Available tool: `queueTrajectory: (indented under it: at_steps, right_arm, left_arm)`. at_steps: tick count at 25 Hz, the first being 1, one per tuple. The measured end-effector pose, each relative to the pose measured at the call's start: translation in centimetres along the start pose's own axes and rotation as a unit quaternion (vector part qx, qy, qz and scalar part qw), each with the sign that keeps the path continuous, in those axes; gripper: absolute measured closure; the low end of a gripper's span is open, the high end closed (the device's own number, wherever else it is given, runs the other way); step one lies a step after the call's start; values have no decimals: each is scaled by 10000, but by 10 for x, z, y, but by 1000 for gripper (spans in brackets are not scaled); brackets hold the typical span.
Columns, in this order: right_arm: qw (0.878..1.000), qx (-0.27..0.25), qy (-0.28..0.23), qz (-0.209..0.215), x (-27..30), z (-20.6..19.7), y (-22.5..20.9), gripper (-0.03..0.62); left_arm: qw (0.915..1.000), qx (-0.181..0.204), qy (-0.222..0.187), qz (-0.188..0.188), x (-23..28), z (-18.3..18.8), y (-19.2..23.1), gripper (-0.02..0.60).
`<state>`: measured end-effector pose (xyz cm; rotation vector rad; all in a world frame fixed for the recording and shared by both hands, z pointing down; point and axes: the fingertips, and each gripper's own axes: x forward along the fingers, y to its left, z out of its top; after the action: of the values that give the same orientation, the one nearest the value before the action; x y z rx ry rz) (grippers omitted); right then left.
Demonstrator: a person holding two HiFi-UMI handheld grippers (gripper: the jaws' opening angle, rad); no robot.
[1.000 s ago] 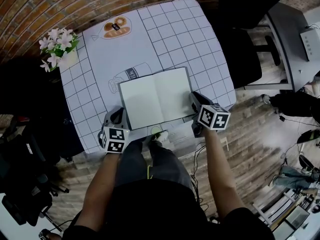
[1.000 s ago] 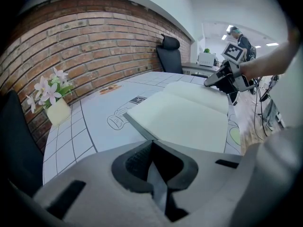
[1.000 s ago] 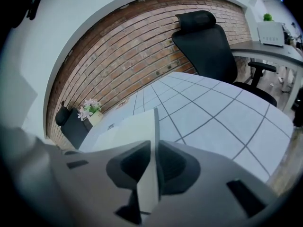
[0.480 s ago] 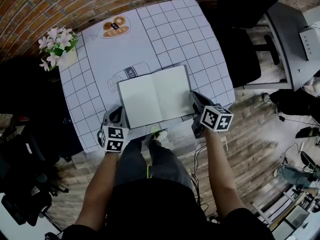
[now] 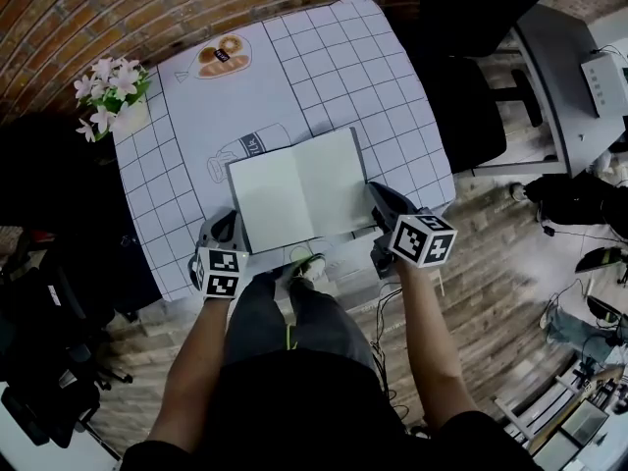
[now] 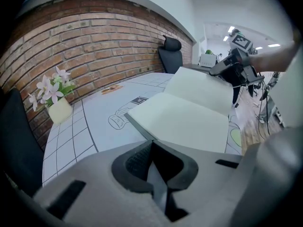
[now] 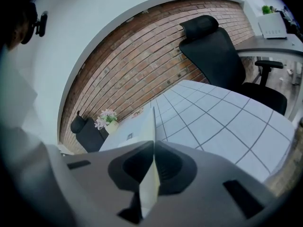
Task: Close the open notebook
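Now the right hand-held gripper, jaws just closed, pinches the right page edge of the notebook; the left hand-held gripper sits shut, empty, at its near-left corner.

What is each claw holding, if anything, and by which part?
The right claw, whose jaws have just been closing, grips the notebook at the outer edge of its right-hand side. The left claw holds nothing.

We found the notebook open on blank pale pages, a thin dark cover showing round them, at the 6 o'clock edge of the table. Its left half lay flat. Its right half tilted up, its 3 o'clock edge pinched in the right gripper.
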<state>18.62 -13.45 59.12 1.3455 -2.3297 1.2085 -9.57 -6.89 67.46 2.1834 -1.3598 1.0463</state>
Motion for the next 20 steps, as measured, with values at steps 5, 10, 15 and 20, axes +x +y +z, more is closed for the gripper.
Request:
queueTrajectory:
  at_steps: [5, 10, 15, 20]
  right_arm:
    - [9999, -63, -54, 129, -6, 4, 20, 569]
    - [9998, -108, -23, 186, -10, 4, 34, 569]
    - [9995, -247, -21, 193, -11, 6, 46, 568]
    - [9994, -223, -42, 266, -13, 7, 56, 568]
  left_arm:
    - [10000, -11, -32, -3, 0, 1, 0, 557]
    - [10000, -9, -67, -25, -1, 1, -1, 557]
    - [9999, 3, -100, -71, 0, 1, 0, 557]
    - [9998, 13, -134, -123, -1, 2, -2, 557]
